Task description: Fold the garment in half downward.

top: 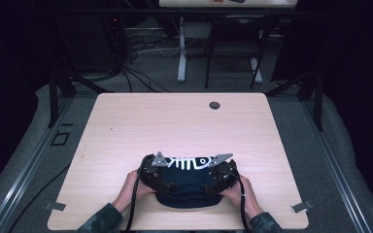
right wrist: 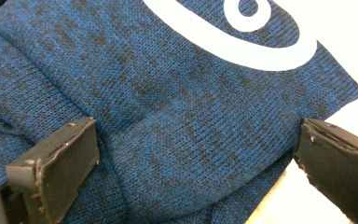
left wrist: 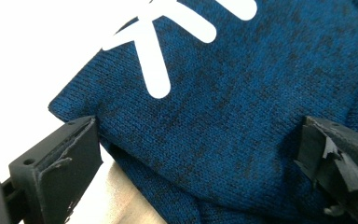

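Dark room, grey floor (top: 24, 126), cables (top: 141, 48)

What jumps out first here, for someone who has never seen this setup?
A dark blue knitted garment with a white fish-skeleton print lies folded at the near edge of the pale wooden table. A person's hands flank it, the left claw and right claw both open over the fabric.

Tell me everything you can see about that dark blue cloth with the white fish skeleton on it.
The cloth is a dark blue knit, flecked with black, and looks soft. A white fish-skeleton print runs along its far edge, with rib strokes toward the person's left and a ringed eye toward the right. It lies bunched or folded on the table, near the person's edge. The left gripper and right gripper straddle its two ends with jaws open, fabric between them.
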